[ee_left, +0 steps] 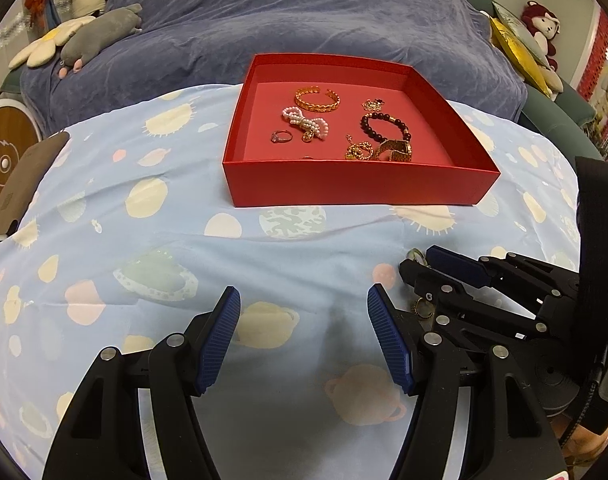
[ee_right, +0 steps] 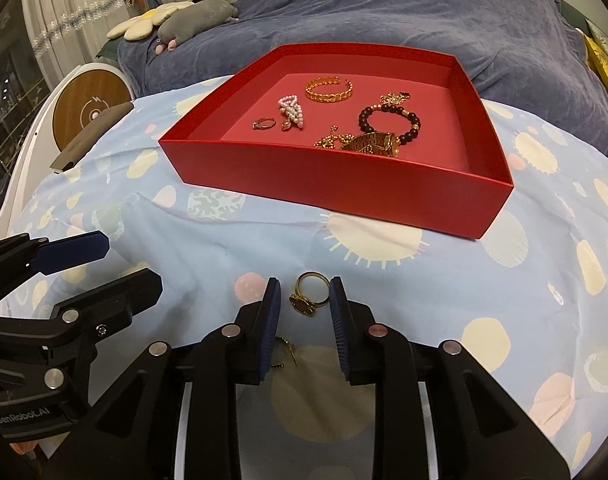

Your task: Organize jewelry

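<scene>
A red open box point(ee_left: 356, 184) point(ee_right: 328, 184) sits on the patterned cloth and holds a gold bangle point(ee_left: 317, 99), a pearl bow point(ee_left: 305, 121), a dark bead bracelet point(ee_left: 386, 125), a silver ring point(ee_left: 281, 136), a gold watch point(ee_right: 378, 144) and small gold pieces. My right gripper point(ee_right: 305, 298) is open, low over the cloth, with a gold ring point(ee_right: 310, 294) lying between its fingertips, not gripped. A small gold earring point(ee_right: 284, 350) lies by its left finger. My left gripper point(ee_left: 304, 308) is open and empty, left of the right gripper point(ee_left: 444, 276).
The blue cloth with planets point(ee_left: 143, 248) covers the table. A brown phone-like slab point(ee_left: 23, 184) lies at the left edge. A round wooden charger point(ee_right: 89, 108) stands left. A purple blanket point(ee_left: 304, 20) with plush toys point(ee_left: 99, 34) lies behind.
</scene>
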Motion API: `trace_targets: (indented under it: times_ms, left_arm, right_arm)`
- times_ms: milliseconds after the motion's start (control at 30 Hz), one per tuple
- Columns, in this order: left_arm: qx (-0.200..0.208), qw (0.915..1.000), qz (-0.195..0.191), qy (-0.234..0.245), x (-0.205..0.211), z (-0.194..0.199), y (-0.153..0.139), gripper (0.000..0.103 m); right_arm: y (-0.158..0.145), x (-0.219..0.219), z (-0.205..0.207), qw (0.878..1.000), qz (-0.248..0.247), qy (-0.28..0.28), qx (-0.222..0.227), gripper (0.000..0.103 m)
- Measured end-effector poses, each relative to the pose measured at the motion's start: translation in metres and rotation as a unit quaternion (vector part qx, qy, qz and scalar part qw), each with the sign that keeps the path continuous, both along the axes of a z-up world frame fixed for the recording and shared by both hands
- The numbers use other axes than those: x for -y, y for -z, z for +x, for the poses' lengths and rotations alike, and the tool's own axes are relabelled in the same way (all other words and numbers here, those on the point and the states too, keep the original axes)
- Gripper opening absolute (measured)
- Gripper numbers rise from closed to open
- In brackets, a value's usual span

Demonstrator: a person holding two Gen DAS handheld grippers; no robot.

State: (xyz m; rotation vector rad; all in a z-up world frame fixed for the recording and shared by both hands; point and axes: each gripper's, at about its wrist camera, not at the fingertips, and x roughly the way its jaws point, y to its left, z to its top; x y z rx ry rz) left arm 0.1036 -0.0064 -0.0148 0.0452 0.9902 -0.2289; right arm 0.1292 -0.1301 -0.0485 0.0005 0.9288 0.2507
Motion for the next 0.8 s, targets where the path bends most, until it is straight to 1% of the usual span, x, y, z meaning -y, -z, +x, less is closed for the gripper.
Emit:
trace_targets:
  times_ms: [33, 67, 100, 167, 400, 600, 800]
  left_arm:
    - [-0.001, 1.0, -0.002, 0.001, -0.001, 0.0, 0.0, 0.063]
    - [-0.001, 1.0, -0.003, 0.001, -0.001, 0.0, 0.0, 0.063]
    - [-0.002, 1.0, -0.002, 0.002, 0.0, 0.0, 0.0, 0.063]
    - [-0.002, 1.0, -0.002, 0.004, 0.0, 0.0, 0.001, 0.063]
    - [-0.004, 0.9998, -0.004, 0.02, 0.009, -0.002, 0.004, 0.063]
    - [-0.004, 0.9982, -0.003, 0.06, 0.036, -0.011, 0.01, 0.064]
    - [-0.002, 0.996, 0.005, 0.089, 0.064, -0.014, 0.018, 0.063]
  right_arm:
    - [0.0, -0.001, 0.0, 1.0, -0.003, 0.0, 0.002, 0.022]
    - [0.0, -0.002, -0.001, 1.0, -0.005, -0.001, 0.002, 0.018]
    - [-0.001, -0.002, -0.001, 1.0, -0.004, -0.001, 0.003, 0.018]
    - [-0.004, 0.0, -0.003, 1.0, -0.003, 0.0, 0.004, 0.012]
    - [-0.019, 0.021, -0.017, 1.0, 0.008, 0.017, 0.016, 0.012]
    - [-0.037, 0.049, -0.032, 0.999, 0.023, 0.037, 0.025, 0.012]
    - [-0.044, 0.068, -0.039, 0.998, 0.032, 0.05, 0.028, 0.012]
